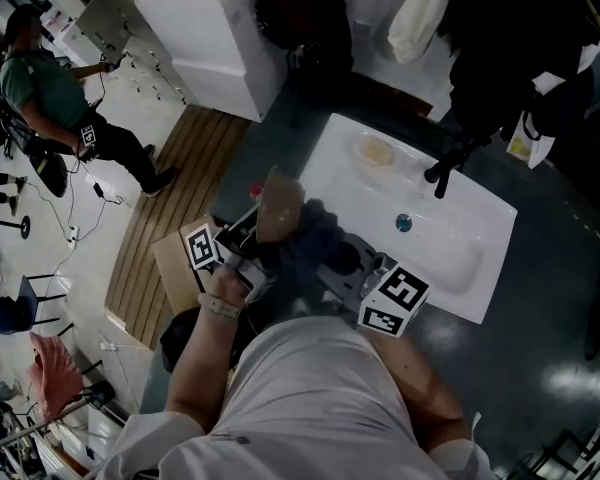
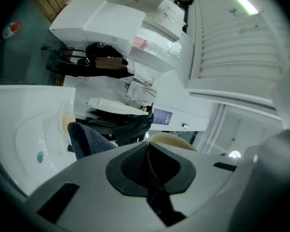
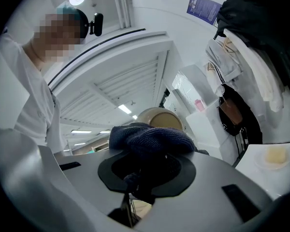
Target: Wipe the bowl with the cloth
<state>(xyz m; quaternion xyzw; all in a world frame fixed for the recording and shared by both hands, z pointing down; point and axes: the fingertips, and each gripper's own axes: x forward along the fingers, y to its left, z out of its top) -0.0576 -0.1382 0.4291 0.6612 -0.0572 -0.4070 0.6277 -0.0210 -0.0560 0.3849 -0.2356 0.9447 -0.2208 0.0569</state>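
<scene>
A tan bowl (image 1: pixel 279 208) is held up on edge in front of the person, its rim pinched in my left gripper (image 1: pixel 248 236). In the left gripper view the bowl's thin rim (image 2: pixel 153 170) runs between the dark pads, and its rounded back (image 2: pixel 170 139) shows beyond. A dark blue cloth (image 1: pixel 315 246) is bunched against the bowl, with my right gripper (image 1: pixel 342 264) shut on it. In the right gripper view the cloth (image 3: pixel 150 139) bulges out over the pads with the bowl (image 3: pixel 162 120) just behind it.
A white sink (image 1: pixel 435 258) with a black tap (image 1: pixel 446 165), a drain (image 1: pixel 404 223) and a soap bar (image 1: pixel 376 152) lies just beyond. A white cabinet (image 1: pixel 220 38) stands at the back left. A person (image 1: pixel 55 98) stands far left on the floor.
</scene>
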